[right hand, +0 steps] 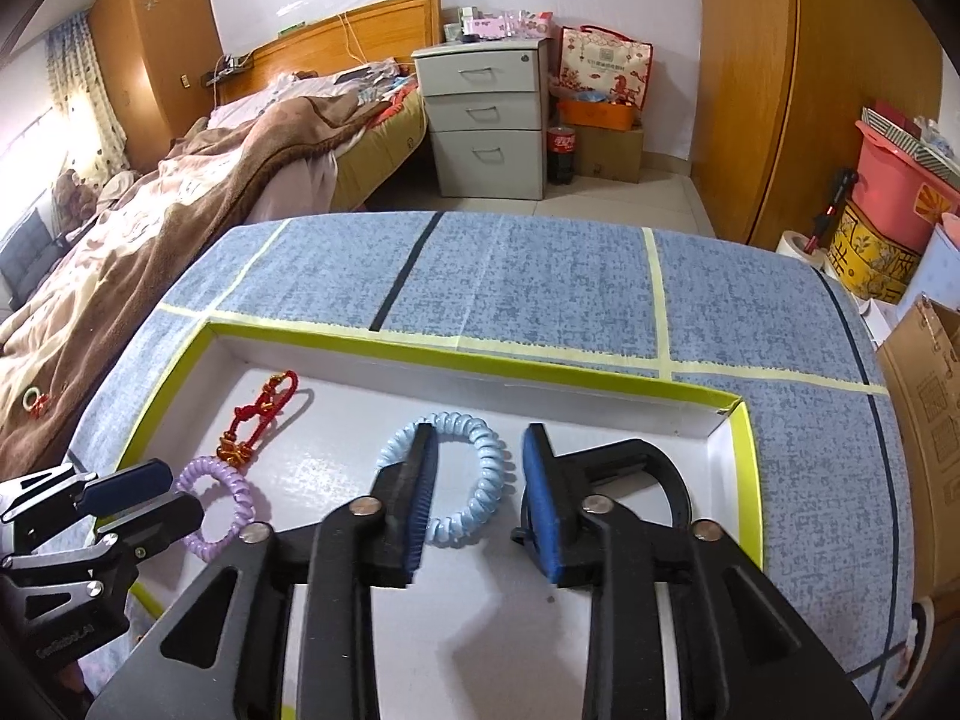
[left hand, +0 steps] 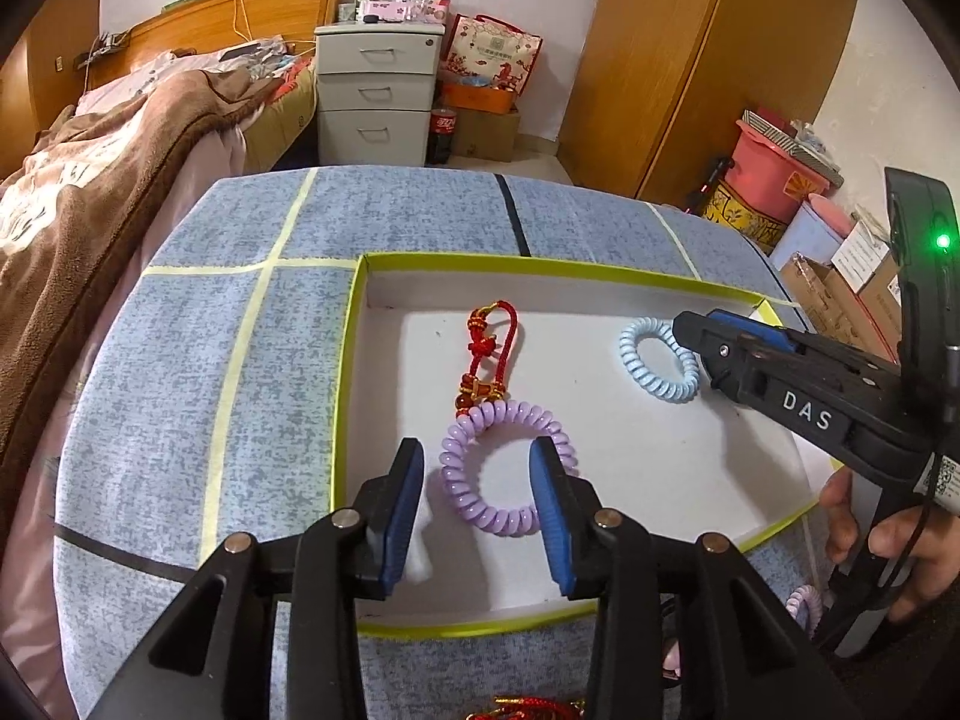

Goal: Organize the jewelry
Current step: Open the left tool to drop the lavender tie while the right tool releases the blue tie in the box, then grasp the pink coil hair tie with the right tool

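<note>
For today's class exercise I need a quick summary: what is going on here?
A person holds a gripper in each hand over a shallow white tray with a lime-green rim. The left gripper, jaws open, straddles one side of a purple plastic spiral-coil bracelet lying beside a red knotted cord charm. The right gripper, jaws also open, straddles one side of a light-blue spiral-coil bracelet. Nothing is lifted.

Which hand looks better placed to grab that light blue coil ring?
Right. The right gripper has open jaws already straddling the blue coil bracelet; the left gripper sits over the purple one.
</note>
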A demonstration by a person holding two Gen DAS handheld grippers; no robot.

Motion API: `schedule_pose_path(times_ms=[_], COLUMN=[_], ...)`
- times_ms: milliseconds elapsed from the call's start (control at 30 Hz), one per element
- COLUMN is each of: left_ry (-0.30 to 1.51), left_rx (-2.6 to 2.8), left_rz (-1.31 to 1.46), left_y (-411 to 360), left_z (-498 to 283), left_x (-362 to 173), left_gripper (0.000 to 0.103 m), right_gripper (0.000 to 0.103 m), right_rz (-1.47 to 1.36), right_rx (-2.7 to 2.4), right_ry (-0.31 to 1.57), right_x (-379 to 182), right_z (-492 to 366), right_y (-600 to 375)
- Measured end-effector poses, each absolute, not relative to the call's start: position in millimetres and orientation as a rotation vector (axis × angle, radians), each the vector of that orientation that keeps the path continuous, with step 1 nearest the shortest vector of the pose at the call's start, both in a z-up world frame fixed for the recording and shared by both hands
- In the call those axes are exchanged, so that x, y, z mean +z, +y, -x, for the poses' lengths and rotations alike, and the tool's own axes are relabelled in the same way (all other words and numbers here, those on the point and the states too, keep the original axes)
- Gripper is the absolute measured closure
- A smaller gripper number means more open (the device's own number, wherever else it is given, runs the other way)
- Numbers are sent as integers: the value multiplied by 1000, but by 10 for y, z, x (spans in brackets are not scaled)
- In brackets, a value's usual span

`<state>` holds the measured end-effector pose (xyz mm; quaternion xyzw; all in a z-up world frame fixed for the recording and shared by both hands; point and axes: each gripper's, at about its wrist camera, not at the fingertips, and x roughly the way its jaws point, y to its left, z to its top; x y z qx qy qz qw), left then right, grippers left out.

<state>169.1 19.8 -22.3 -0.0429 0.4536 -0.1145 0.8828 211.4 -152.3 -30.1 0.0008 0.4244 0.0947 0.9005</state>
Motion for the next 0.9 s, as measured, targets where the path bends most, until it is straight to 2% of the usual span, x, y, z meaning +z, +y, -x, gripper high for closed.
schedule_pose_path(times_ms=[400, 900], left_ry=[905, 838], left_rx=[-237, -243], left_rz=[88, 119], left_y=[196, 377], left_z=[-1501, -866], left_x=[-48, 84], left_gripper=[58, 53], right_gripper=[71, 70], right_rz=[-32, -67], right_rx=[208, 208], right_ry=[832, 774], right_x=[-117, 47], right_z=[-1810, -944], right_y=[-1542, -1784])
